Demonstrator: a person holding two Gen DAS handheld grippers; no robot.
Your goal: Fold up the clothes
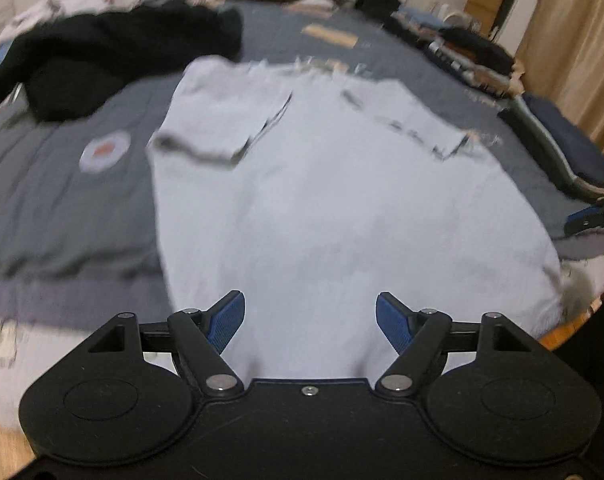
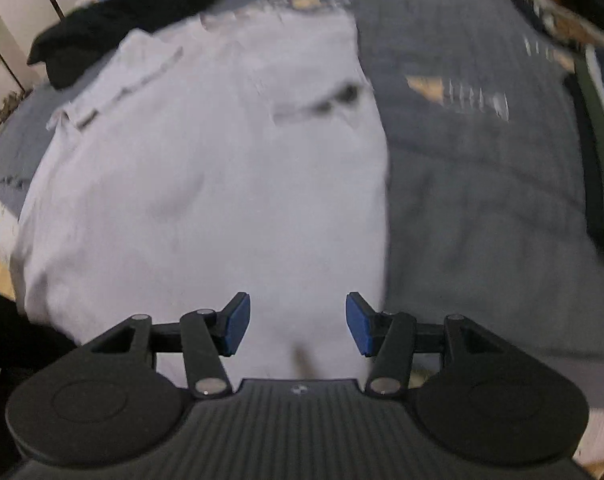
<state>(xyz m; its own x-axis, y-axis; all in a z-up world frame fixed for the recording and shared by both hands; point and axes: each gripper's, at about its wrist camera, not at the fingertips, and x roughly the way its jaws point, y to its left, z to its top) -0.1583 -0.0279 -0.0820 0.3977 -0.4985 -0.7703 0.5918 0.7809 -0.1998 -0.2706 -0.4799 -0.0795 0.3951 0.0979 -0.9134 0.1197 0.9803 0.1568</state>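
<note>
A pale grey T-shirt (image 1: 321, 200) lies flat on the grey bed cover (image 1: 62, 200), both sleeves folded inward over its body. My left gripper (image 1: 309, 316) hovers over the shirt's near hem, open, with nothing between its blue pads. In the right wrist view the same shirt (image 2: 206, 168) fills the left and middle. My right gripper (image 2: 298, 320) is open above the shirt's near right edge, holding nothing. The other gripper's tip (image 1: 593, 212) shows at the right edge of the left wrist view. Both views are motion-blurred.
A black garment (image 1: 114, 56) is heaped at the far left of the bed. Folded dark clothes (image 1: 561, 148) and a stack of other clothing (image 1: 461, 48) line the right side. Wooden floor (image 1: 557, 336) shows past the bed's near edge. A curtain (image 1: 573, 40) hangs at the right.
</note>
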